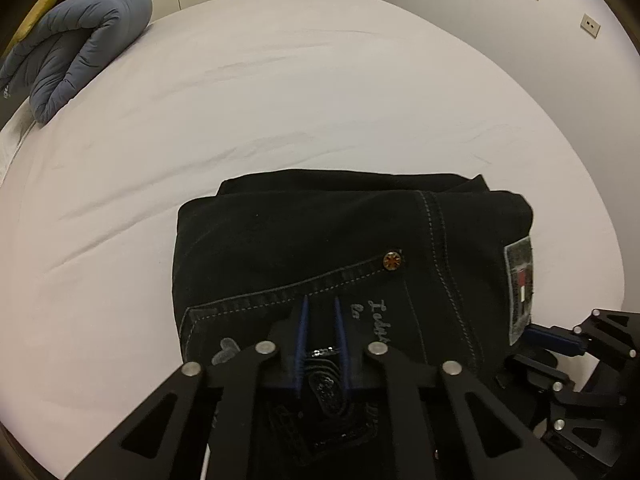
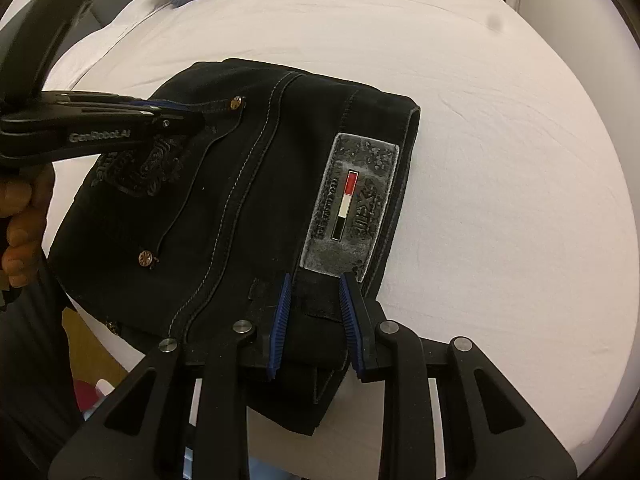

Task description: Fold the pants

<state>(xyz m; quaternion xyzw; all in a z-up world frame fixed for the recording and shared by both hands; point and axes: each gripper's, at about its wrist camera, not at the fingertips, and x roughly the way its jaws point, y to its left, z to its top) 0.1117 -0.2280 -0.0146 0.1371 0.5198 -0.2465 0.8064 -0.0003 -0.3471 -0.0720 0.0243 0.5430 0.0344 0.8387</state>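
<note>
Already we log the black pants [image 1: 320, 248] as a compact folded stack at lower centre on the white bed [image 1: 280, 100], left gripper [image 1: 320, 316] clenched on the pocket fabric, right gripper [image 2: 316, 292] clamping the waistband edge; only final tidying seems left.

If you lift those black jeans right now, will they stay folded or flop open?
The jeans would probably flop: they are soft cloth in loose layers. The left gripper and right gripper pinch only the near edge. The thick stack looks fairly heavy, so the far side would likely sag.
</note>
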